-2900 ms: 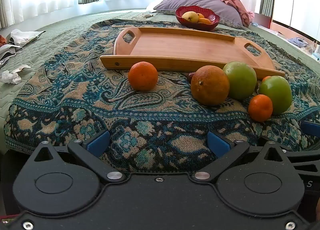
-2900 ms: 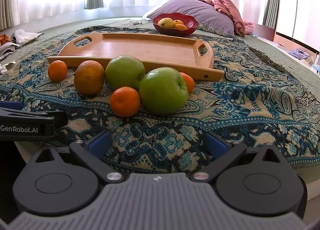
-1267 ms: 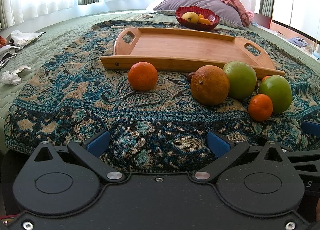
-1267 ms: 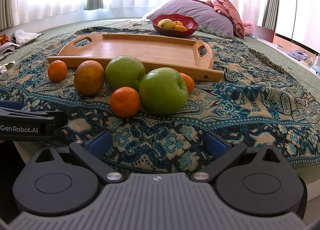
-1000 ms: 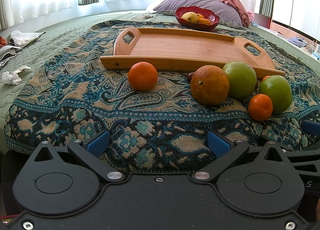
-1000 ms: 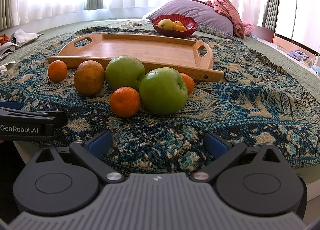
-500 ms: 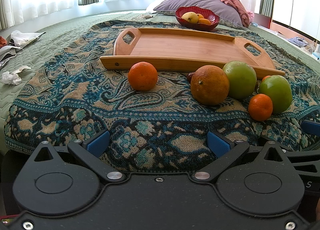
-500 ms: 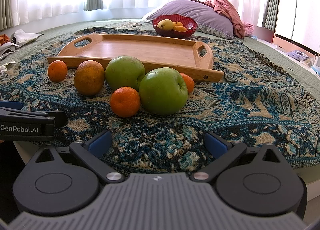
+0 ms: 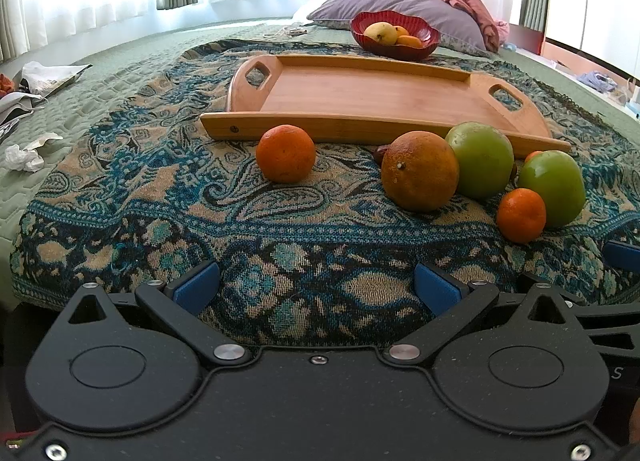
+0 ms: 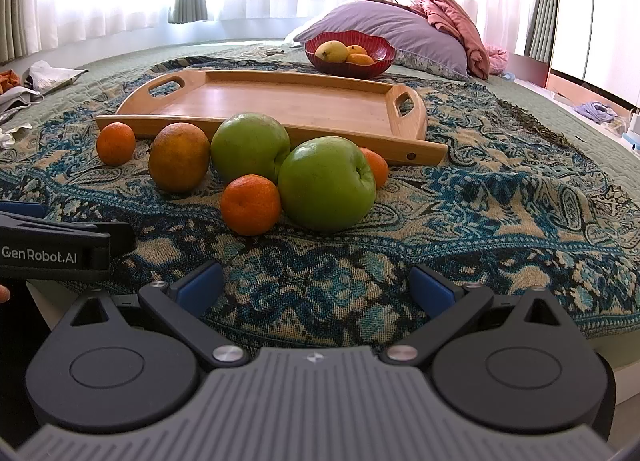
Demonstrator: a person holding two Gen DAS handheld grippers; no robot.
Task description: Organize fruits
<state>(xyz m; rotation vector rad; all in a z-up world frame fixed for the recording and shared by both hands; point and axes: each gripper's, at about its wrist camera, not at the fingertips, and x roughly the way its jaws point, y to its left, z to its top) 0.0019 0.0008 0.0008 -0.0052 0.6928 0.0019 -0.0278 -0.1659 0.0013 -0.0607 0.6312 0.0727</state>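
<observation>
Only the right wrist view shows the small tangerine tucked behind the front apple. Both the left gripper and right gripper gape wide, empty, at the bed's near edge. Beyond the fruit lies the wooden tray.

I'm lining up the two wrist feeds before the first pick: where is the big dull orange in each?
Left wrist: big orange right of centre, touching the green apple on its right.
Right wrist: big orange left of centre, apple again on its right.
Shared landmark: the wooden tray just behind the fruit.
</observation>
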